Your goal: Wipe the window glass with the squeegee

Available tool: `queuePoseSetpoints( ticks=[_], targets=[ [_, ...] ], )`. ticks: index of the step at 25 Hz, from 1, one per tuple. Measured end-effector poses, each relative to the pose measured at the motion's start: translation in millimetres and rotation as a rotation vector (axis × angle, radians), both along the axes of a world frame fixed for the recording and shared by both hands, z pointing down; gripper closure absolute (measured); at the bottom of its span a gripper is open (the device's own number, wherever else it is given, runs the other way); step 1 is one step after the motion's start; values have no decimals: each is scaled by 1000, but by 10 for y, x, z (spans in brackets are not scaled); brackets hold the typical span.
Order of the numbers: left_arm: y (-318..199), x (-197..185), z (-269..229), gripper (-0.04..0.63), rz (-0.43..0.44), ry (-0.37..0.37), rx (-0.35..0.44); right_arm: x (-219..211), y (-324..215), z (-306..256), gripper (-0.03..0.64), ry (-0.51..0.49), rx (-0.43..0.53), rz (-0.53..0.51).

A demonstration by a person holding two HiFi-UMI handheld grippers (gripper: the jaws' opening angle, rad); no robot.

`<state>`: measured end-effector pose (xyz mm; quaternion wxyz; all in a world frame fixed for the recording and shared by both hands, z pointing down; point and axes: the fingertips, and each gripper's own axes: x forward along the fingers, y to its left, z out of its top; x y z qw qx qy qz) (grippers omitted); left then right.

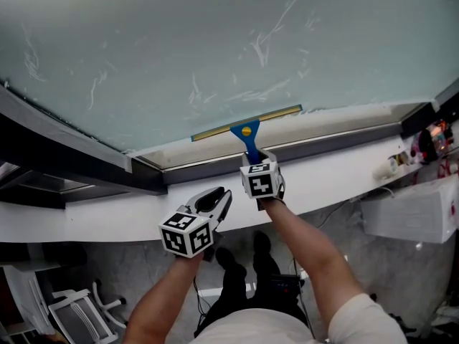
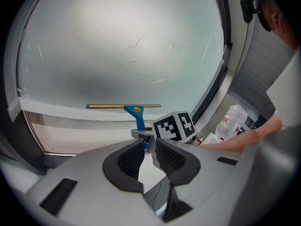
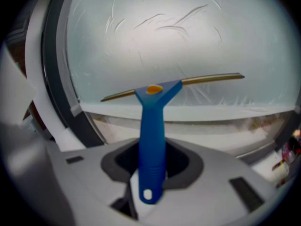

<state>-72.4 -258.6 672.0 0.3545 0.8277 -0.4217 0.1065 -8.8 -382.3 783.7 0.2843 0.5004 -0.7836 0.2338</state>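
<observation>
Right gripper point(image 1: 253, 158) clamped on squeegee point(image 1: 246, 131) handle; blade against glass point(image 1: 215, 49), low, just above frame. Left gripper point(image 1: 219, 201) empty, jaws all but together, held back. Risk of handle twisting in jaws under uneven pressure: one blade end lifting, streaks.

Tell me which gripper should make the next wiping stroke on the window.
Right. The right gripper has its fingers clamped on the squeegee handle, and the blade lies on the window glass near its lower edge. The left gripper holds nothing and sits lower, back from the pane.
</observation>
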Motion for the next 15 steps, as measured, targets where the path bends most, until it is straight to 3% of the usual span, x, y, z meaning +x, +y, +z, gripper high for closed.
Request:
queuePoseSetpoints(
  ticks=[15],
  targets=[
    [99, -54, 170, 494, 7, -7, -32, 54, 136, 426, 474, -5, -67, 31]
  ],
)
